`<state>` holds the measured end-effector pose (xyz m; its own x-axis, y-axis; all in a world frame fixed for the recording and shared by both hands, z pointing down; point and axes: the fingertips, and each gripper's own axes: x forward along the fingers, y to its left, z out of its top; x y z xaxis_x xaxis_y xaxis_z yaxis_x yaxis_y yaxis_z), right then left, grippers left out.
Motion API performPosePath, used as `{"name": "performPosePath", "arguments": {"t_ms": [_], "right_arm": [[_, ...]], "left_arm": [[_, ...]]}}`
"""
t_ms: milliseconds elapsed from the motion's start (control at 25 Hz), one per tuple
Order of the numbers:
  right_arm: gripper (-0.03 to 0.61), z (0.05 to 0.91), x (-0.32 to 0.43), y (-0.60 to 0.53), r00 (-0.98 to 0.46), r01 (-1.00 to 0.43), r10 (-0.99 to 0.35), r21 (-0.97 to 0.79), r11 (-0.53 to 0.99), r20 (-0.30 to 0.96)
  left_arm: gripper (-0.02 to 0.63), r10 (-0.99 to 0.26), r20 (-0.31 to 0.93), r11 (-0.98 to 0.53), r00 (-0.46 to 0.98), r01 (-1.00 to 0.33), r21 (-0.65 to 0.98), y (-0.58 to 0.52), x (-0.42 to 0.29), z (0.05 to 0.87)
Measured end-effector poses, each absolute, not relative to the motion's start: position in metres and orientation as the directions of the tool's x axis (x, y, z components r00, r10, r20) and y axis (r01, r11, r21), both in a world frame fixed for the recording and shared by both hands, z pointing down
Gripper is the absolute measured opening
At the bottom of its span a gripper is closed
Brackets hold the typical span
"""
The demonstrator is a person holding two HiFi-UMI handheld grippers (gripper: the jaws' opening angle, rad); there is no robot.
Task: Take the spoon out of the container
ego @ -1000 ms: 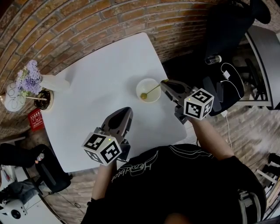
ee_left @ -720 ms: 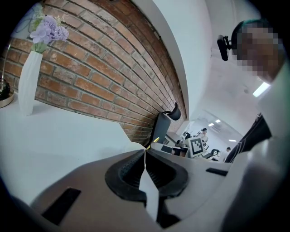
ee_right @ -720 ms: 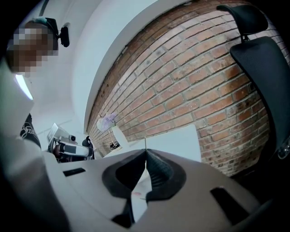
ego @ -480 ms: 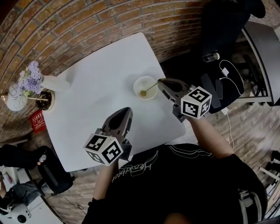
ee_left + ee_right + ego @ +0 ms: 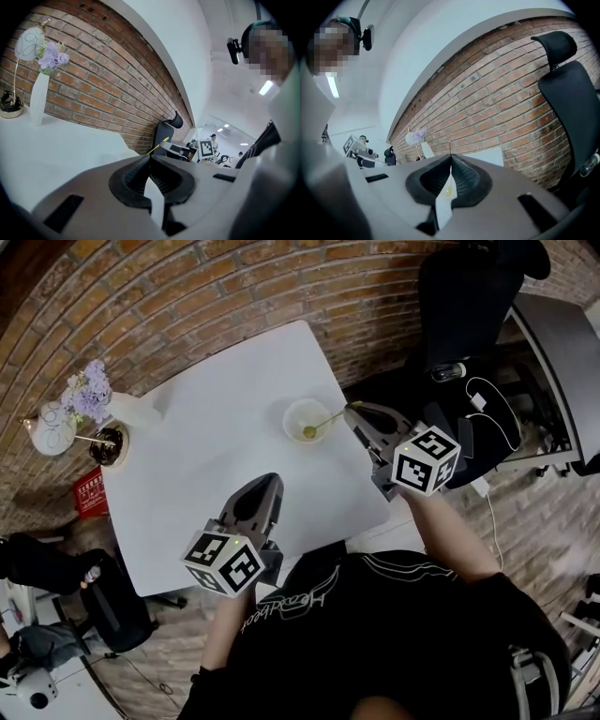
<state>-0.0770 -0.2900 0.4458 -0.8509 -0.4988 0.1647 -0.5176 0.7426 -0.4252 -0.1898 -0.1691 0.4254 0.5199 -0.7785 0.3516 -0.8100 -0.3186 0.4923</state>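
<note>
A small pale container [image 5: 302, 410] stands on the white table [image 5: 206, 427] near its right edge. In it lies a yellow spoon [image 5: 326, 421], bowl end inside and handle slanting up to the right over the rim. My right gripper [image 5: 356, 407] is shut on the tip of that handle. In the right gripper view the thin handle [image 5: 450, 147] sticks out past the closed right gripper [image 5: 451, 157]. My left gripper [image 5: 266, 484] hovers over the table's front part, shut and holding nothing. The left gripper [image 5: 149, 157] is aimed at the distant spoon [image 5: 157, 146].
A white vase of purple flowers [image 5: 89, 395] and a small dark dish [image 5: 106, 446] stand at the table's far left. A brick wall runs behind. A black office chair [image 5: 469, 296] stands to the right of the table, beyond its corner.
The right gripper has drawn slightly right, away from the container, and the spoon's bowl end has slid with it. The left gripper has stayed put.
</note>
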Motion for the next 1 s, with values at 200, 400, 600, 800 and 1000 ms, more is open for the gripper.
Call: {"name": "performPosePath", "arguments": {"t_ms": [200, 400, 600, 800, 1000], "right_arm": [[0.0, 0.412, -0.06, -0.268, -0.849, -0.511, -0.518, -0.404, 0.758, 0.102], [0.0, 0.38, -0.044, -0.232, -0.864, -0.488, -0.499, -0.369, 0.791, 0.073], [0.0, 0.353, -0.023, -0.186, -0.885, -0.449, -0.463, -0.335, 0.828, 0.044], [0.0, 0.334, 0.001, -0.143, -0.907, -0.409, -0.42, -0.293, 0.864, 0.027], [0.0, 0.32, 0.024, -0.111, -0.918, -0.391, -0.396, -0.254, 0.885, 0.033]], "left_arm": [[0.006, -0.798, 0.329, -0.328, 0.504, -0.822, 0.466, -0.144, -0.179, 0.406], [0.006, -0.818, 0.297, -0.337, 0.493, -0.829, 0.447, -0.12, -0.166, 0.386], [0.006, -0.834, 0.255, -0.357, 0.489, -0.831, 0.427, -0.099, -0.147, 0.366], [0.006, -0.841, 0.226, -0.378, 0.492, -0.832, 0.406, -0.079, -0.122, 0.354], [0.006, -0.848, 0.204, -0.391, 0.489, -0.837, 0.382, -0.064, -0.101, 0.341]]}}
